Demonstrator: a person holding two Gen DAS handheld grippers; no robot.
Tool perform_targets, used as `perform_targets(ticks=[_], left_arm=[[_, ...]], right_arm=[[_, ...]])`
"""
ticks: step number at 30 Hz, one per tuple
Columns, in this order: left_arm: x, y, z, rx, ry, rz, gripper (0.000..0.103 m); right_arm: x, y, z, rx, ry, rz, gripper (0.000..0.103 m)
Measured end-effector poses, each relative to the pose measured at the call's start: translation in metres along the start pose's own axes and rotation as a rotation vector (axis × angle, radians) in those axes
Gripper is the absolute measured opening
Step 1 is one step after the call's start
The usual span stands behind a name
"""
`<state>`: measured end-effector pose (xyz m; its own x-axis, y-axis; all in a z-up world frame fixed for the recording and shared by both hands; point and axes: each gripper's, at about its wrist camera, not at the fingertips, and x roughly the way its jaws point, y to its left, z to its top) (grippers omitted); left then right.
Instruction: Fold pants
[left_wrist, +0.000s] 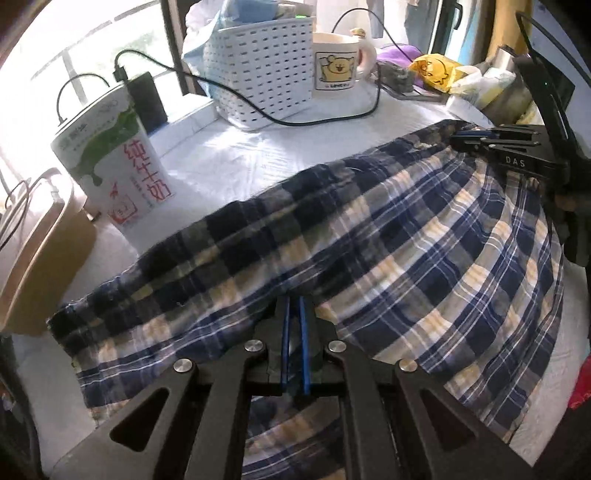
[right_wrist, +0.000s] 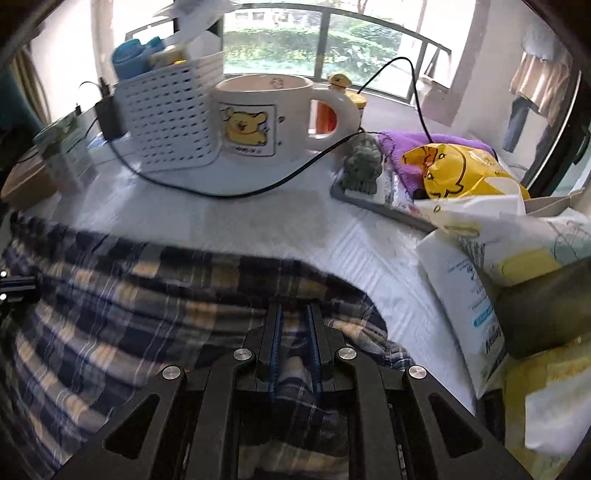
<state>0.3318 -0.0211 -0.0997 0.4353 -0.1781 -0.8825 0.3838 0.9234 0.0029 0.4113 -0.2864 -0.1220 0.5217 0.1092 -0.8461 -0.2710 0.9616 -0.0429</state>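
Here the plaid pants (left_wrist: 369, 236) lie spread over the white table cover (left_wrist: 236, 158), on the near side of the white basket (left_wrist: 258, 66), with both claws pinched onto their near edge. The left claw (left_wrist: 294, 306) is clamped on cloth, and so is the right claw (right_wrist: 295, 317), further from the basket. The risk, as I judge it, is dragging fabric into the milk carton (left_wrist: 110, 162), the mug (right_wrist: 258, 114) or the black cable (left_wrist: 295, 122), or one grip slipping and skewing the fold.
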Motion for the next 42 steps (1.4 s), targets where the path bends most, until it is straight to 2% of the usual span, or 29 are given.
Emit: perform_targets(ticks=[3, 5, 8, 12, 15, 16, 18, 19, 21, 23, 27, 31, 34, 35, 37, 39, 40, 42], left_arm=[[-0.012, 0.013, 0.005, -0.038, -0.034, 0.014, 0.005], [-0.02, 0.022, 0.007, -0.053, -0.065, 0.016, 0.005], [-0.019, 0.041, 0.009, -0.091, -0.073, 0.063, 0.005], [-0.002, 0.065, 0.001, -0.17, -0.03, 0.11, 0.005], [-0.004, 0.074, -0.007, -0.188, -0.055, 0.097, 0.007], [-0.004, 0.075, -0.006, -0.184, -0.059, 0.119, 0.01], [-0.002, 0.084, -0.005, -0.191, -0.063, 0.215, 0.01], [-0.003, 0.09, -0.005, -0.206, -0.061, 0.229, 0.01], [-0.01, 0.104, -0.007, -0.269, -0.061, 0.222, 0.01], [-0.024, 0.112, -0.013, -0.288, -0.093, 0.214, 0.01], [-0.06, 0.119, -0.038, -0.323, -0.153, 0.208, 0.01], [-0.078, 0.111, -0.064, -0.345, -0.17, 0.2, 0.011], [-0.085, 0.096, -0.076, -0.367, -0.183, 0.148, 0.011], [-0.088, 0.086, -0.084, -0.363, -0.184, 0.113, 0.011], [-0.084, 0.065, -0.089, -0.35, -0.17, 0.074, 0.011], [-0.082, 0.05, -0.103, -0.353, -0.132, 0.012, 0.011], [-0.08, 0.044, -0.105, -0.349, -0.123, 0.0, 0.011], [-0.07, 0.029, -0.111, -0.301, -0.09, 0.003, 0.011]], right_arm=[[-0.003, -0.004, 0.007, 0.03, -0.001, -0.011, 0.014], [-0.019, -0.006, 0.011, 0.052, -0.044, -0.015, 0.015], [-0.045, -0.001, 0.007, 0.064, -0.086, 0.02, 0.015], [-0.053, 0.015, -0.012, 0.044, -0.06, 0.042, 0.015], [-0.033, 0.022, -0.028, 0.035, 0.002, 0.012, 0.014], [-0.023, 0.021, -0.029, 0.052, 0.021, 0.012, 0.014], [-0.021, 0.015, -0.027, 0.077, 0.001, 0.017, 0.014], [-0.019, 0.013, -0.023, 0.086, 0.001, 0.009, 0.014], [-0.017, 0.013, -0.019, 0.094, 0.004, -0.007, 0.015], [-0.021, 0.012, -0.016, 0.112, -0.003, -0.006, 0.015], [-0.052, 0.011, -0.028, 0.127, -0.081, -0.005, 0.015], [-0.082, 0.003, -0.05, 0.155, -0.116, -0.038, 0.015], [-0.099, -0.004, -0.064, 0.184, -0.126, -0.065, 0.016], [-0.106, -0.007, -0.07, 0.193, -0.133, -0.074, 0.019], [-0.115, -0.011, -0.078, 0.203, -0.142, -0.079, 0.034], [-0.122, -0.012, -0.091, 0.209, -0.152, -0.065, 0.063], [-0.122, -0.012, -0.097, 0.216, -0.161, -0.054, 0.067], [-0.114, -0.008, -0.106, 0.208, -0.15, -0.055, 0.067]])
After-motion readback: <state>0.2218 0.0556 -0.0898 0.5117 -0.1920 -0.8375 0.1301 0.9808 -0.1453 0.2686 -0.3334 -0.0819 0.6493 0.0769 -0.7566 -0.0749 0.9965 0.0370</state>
